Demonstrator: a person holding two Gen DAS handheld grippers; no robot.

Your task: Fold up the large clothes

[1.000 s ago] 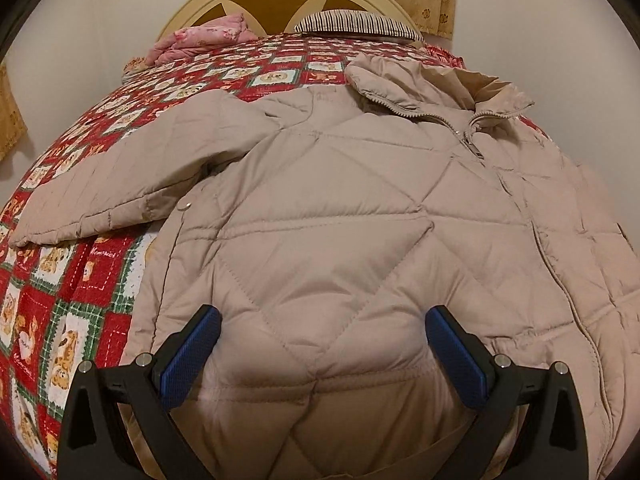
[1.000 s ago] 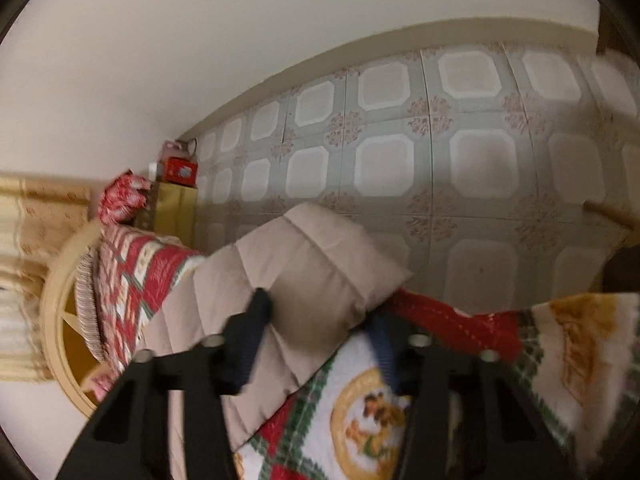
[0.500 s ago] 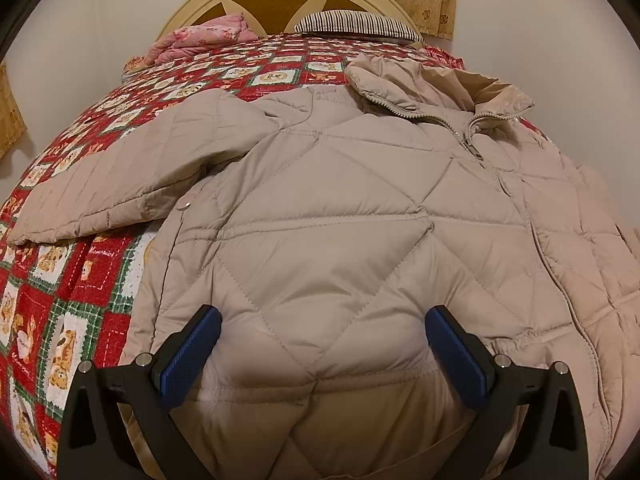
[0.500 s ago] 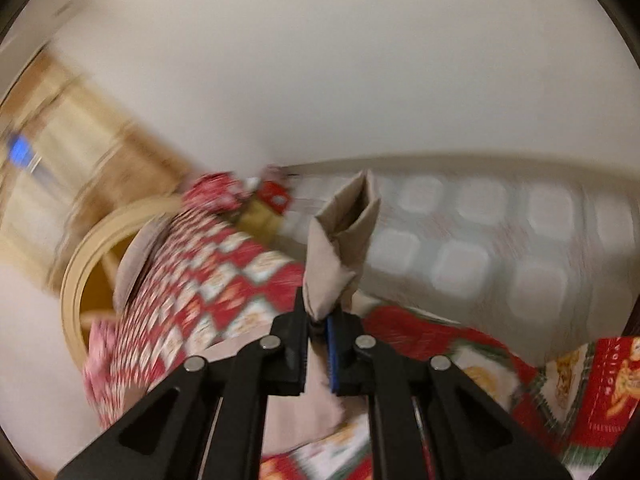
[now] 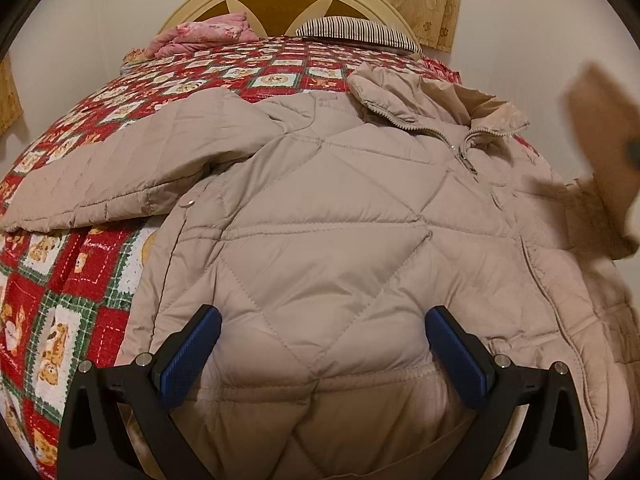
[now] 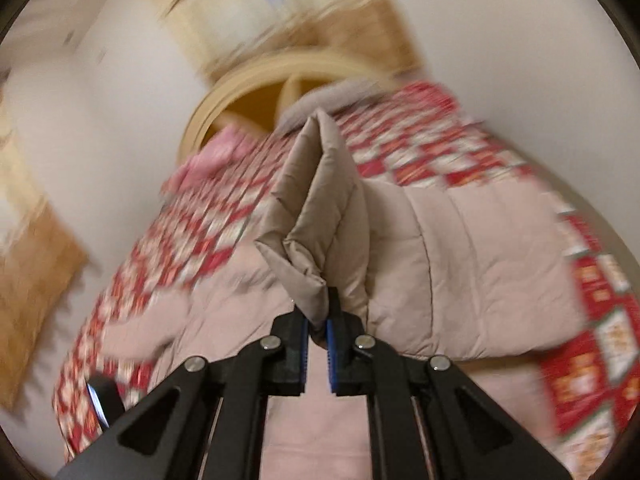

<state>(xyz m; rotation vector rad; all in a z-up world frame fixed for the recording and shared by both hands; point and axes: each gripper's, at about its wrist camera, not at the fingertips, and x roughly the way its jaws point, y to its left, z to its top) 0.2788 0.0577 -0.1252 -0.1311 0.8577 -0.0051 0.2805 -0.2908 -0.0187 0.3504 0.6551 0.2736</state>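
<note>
The left tool point(image 5: 320, 356) angles downward, blue pads spread wide over the hem of a puffy beige quilted jacket point(image 5: 320, 208), gripping nothing. The jacket lies flat on a red checked bedspread point(image 5: 60, 272). The right tool point(image 6: 317, 334) pinches a raised sleeve cuff point(image 6: 316, 216).

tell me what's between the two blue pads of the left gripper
In the left wrist view, the open left gripper has only the beige quilted puffer jacket's lower front between its pads; neither pad pinches it.
</note>
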